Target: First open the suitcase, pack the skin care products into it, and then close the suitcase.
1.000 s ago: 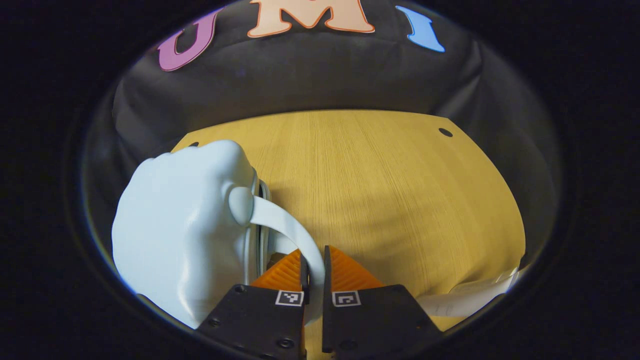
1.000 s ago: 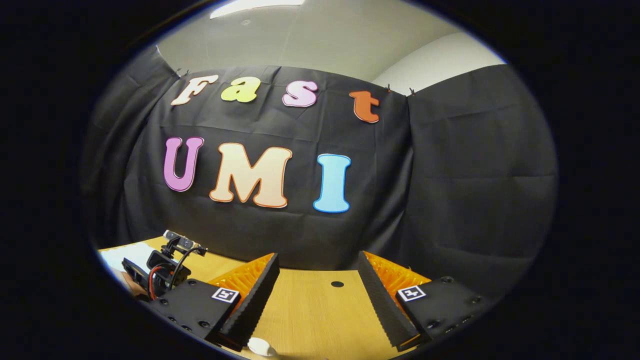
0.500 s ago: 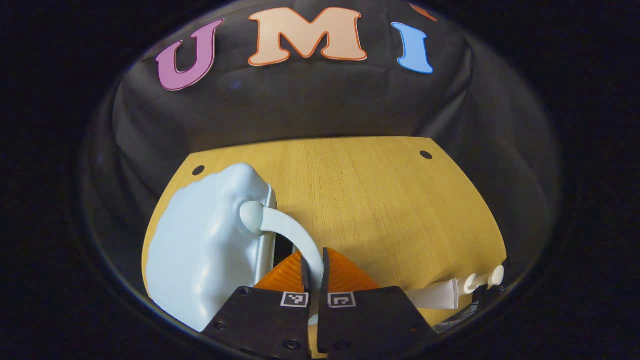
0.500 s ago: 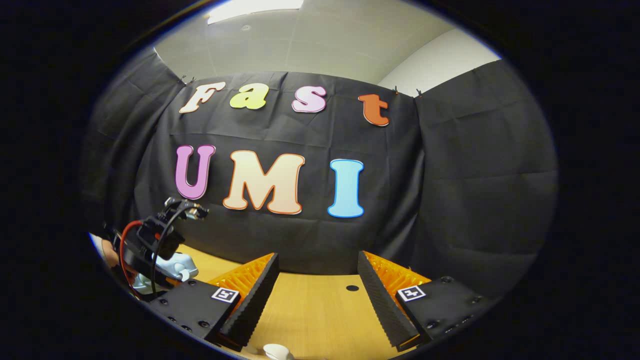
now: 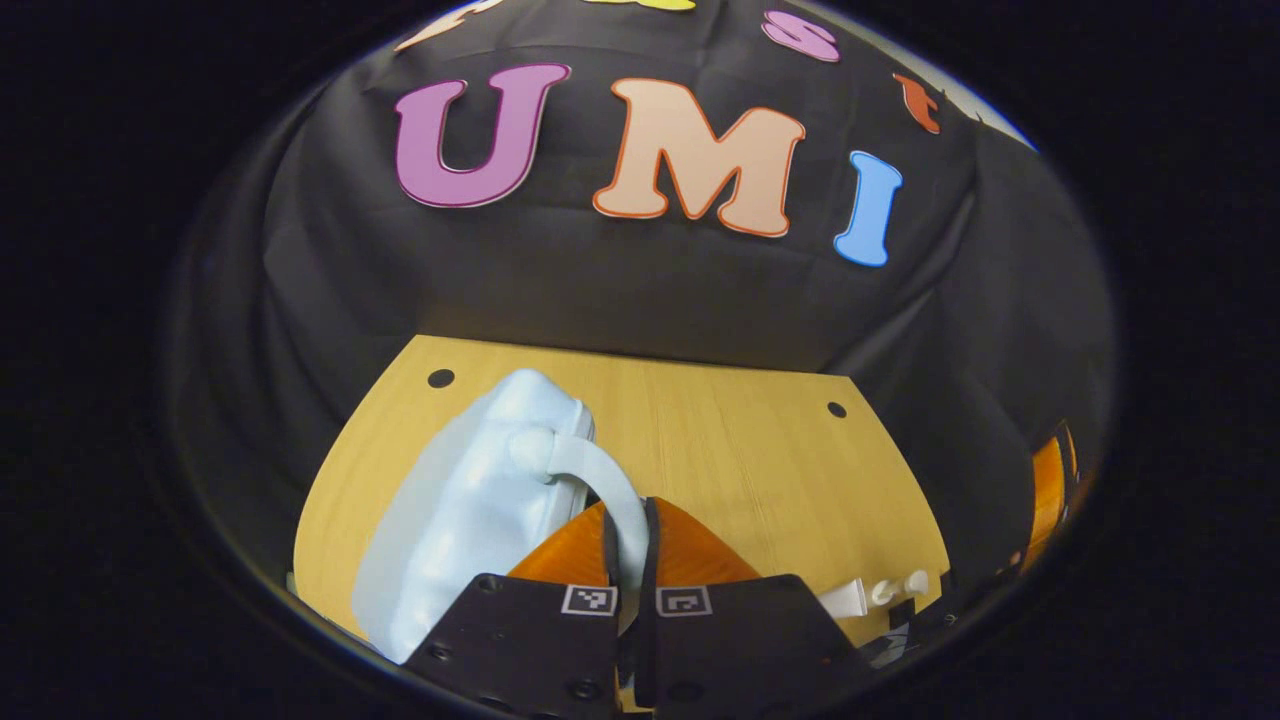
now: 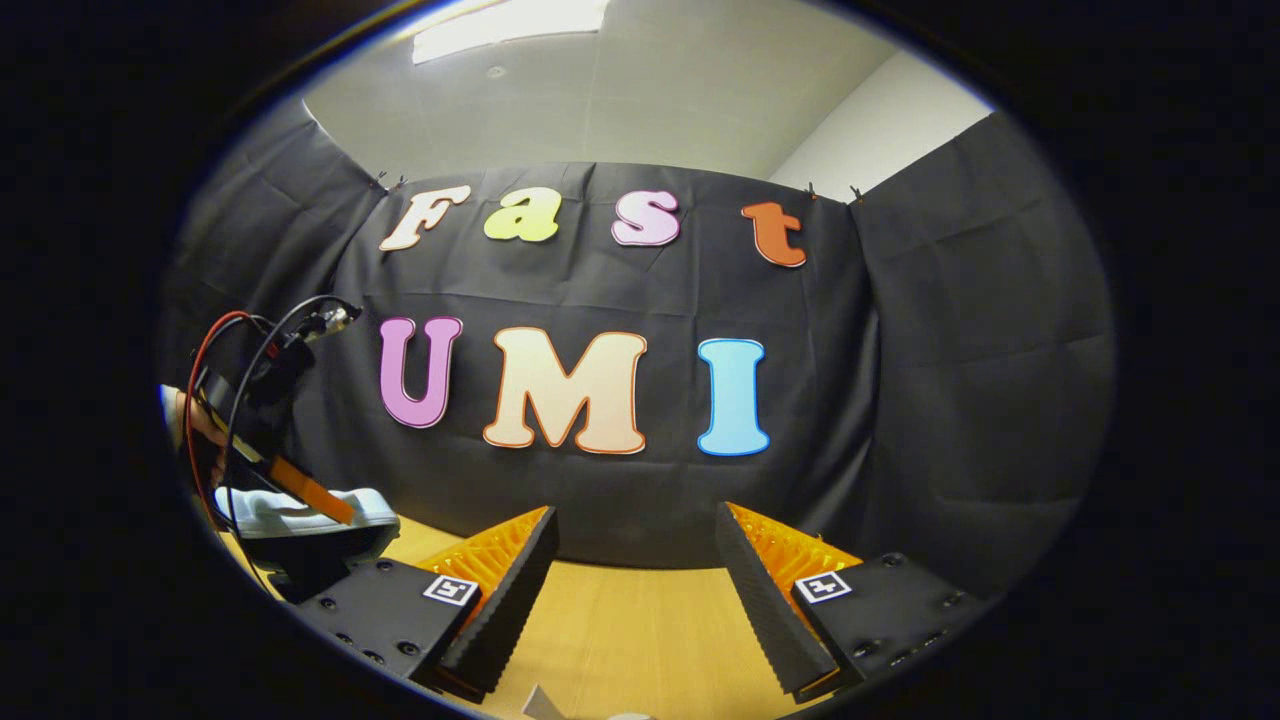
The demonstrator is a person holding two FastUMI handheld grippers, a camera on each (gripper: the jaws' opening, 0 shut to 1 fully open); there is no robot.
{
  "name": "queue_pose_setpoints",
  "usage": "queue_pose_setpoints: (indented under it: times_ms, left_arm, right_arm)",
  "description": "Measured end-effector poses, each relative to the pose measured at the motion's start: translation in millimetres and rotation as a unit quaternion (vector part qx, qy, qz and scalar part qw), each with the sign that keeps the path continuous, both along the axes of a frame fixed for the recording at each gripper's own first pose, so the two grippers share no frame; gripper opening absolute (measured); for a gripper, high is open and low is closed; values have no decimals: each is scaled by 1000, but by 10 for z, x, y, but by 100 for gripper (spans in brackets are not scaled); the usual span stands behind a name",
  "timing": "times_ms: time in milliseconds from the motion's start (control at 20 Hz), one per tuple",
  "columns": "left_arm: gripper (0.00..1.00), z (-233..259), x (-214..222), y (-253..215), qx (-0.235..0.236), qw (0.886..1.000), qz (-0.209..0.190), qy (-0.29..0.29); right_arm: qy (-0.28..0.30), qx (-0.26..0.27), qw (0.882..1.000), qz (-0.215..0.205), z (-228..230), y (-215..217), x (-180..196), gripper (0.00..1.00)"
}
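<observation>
My left gripper (image 5: 628, 530) has its orange fingers (image 5: 575, 545) clamped together on the curved handle (image 5: 610, 490) of the pale blue suitcase (image 5: 470, 510), which sits on the wooden table (image 5: 740, 470). White skin care products (image 5: 865, 597) lie at the table's near right. My right gripper (image 6: 635, 580) hovers with fingers wide apart, holding nothing.

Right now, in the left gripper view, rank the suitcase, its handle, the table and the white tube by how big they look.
1. Table
2. Suitcase, though it sits nearer the camera, which flatters it
3. Handle, pinched in the left gripper
4. Tube, partly cut off at the edge, so unsure
</observation>
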State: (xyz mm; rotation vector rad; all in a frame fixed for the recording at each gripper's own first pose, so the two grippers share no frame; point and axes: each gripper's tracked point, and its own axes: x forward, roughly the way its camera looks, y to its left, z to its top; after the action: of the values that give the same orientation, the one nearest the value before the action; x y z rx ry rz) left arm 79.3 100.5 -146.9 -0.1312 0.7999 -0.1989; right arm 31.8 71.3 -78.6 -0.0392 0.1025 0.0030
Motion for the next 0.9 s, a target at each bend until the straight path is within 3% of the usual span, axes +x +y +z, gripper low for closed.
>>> queue_pose_setpoints:
  times_ms: [350,600,900]
  left_arm:
    - [0,226,150,790,-25,999,12,-43]
    - [0,227,251,1541,24,998,4,-63]
    - [0,13,397,2403,44,997,40,-55]
  right_arm:
    - [0,4,1000,10,-45,609,162,99]
    - [-4,-2,1000,15,-42,1016,245,99]
    - [-8,-7,1000,11,-4,1302,333,99]
